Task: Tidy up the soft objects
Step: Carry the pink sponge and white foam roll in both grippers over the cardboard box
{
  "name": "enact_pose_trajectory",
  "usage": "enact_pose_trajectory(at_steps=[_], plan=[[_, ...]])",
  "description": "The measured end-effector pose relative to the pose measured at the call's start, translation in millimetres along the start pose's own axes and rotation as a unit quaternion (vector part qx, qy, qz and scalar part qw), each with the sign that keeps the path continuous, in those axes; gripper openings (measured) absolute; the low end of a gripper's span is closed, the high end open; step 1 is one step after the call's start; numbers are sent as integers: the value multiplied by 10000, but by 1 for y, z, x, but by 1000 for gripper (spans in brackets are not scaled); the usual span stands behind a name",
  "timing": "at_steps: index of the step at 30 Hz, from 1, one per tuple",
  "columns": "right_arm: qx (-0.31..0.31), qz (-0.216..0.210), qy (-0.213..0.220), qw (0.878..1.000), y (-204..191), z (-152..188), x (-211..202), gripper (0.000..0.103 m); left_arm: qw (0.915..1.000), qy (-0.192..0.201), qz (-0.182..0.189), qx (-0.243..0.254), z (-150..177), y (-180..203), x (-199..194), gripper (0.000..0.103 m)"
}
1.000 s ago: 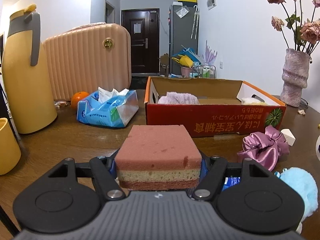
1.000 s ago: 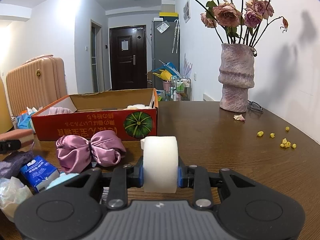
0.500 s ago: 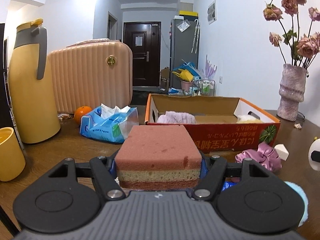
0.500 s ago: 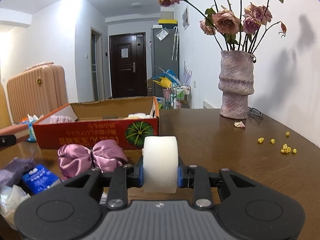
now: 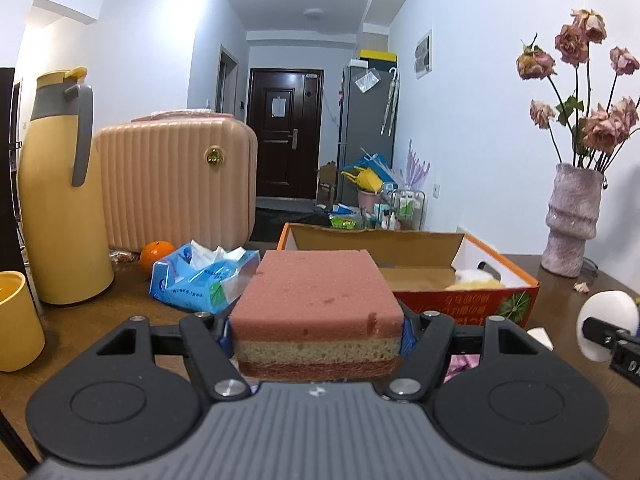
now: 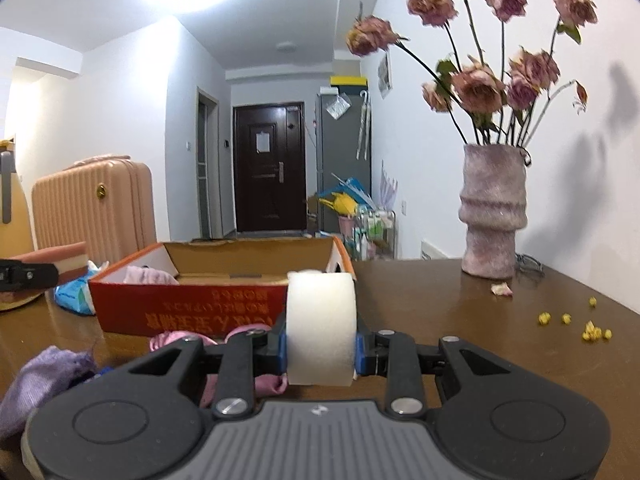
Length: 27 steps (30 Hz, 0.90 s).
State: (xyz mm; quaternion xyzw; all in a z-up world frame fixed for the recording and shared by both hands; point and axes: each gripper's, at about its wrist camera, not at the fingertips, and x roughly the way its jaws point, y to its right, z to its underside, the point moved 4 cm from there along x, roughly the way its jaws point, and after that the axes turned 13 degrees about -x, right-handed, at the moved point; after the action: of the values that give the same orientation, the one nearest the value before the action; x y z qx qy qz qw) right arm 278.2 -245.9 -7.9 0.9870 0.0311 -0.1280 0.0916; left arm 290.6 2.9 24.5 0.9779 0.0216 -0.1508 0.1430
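Observation:
My left gripper point(image 5: 317, 332) is shut on a thick pink sponge point(image 5: 316, 296) with a tan middle layer, held above the table just before the orange cardboard box point(image 5: 472, 304). My right gripper point(image 6: 321, 350) is shut on a white foam roll point(image 6: 321, 326), also in front of the box point(image 6: 188, 312). Each gripper shows at the edge of the other's view: the foam roll point(image 5: 608, 324) at the right, the sponge point(image 6: 60, 262) at the left. In the box lie a lilac cloth point(image 6: 150, 276) and a pale yellow soft thing point(image 5: 476, 278). A pink satin bow point(image 6: 256, 380) lies under the right gripper.
A yellow jug point(image 5: 56, 200), yellow cup point(image 5: 16, 320), peach suitcase point(image 5: 176, 184), orange point(image 5: 157, 254) and blue tissue pack point(image 5: 204, 280) stand at the left. A vase of dried roses point(image 6: 494, 216) stands at the back right, with yellow crumbs point(image 6: 576, 324) nearby. A purple knit cloth point(image 6: 36, 380) lies near left.
Both grippers have risen and tilted up, so the box sits lower and nearer in each view. The table clutter below them has slid out of sight. The grips are unchanged.

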Motion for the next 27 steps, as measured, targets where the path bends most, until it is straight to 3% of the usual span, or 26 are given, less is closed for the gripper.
enact_pose_trajectory(at_steps=[12, 27], plan=[[-81, -4, 373, 9993, -22, -20, 13, 28, 9996, 260, 70, -100, -14, 16, 2, 71], [-6, 54, 618, 9981, -22, -41, 38, 28, 9985, 480, 57, -251, -39, 24, 22, 71]])
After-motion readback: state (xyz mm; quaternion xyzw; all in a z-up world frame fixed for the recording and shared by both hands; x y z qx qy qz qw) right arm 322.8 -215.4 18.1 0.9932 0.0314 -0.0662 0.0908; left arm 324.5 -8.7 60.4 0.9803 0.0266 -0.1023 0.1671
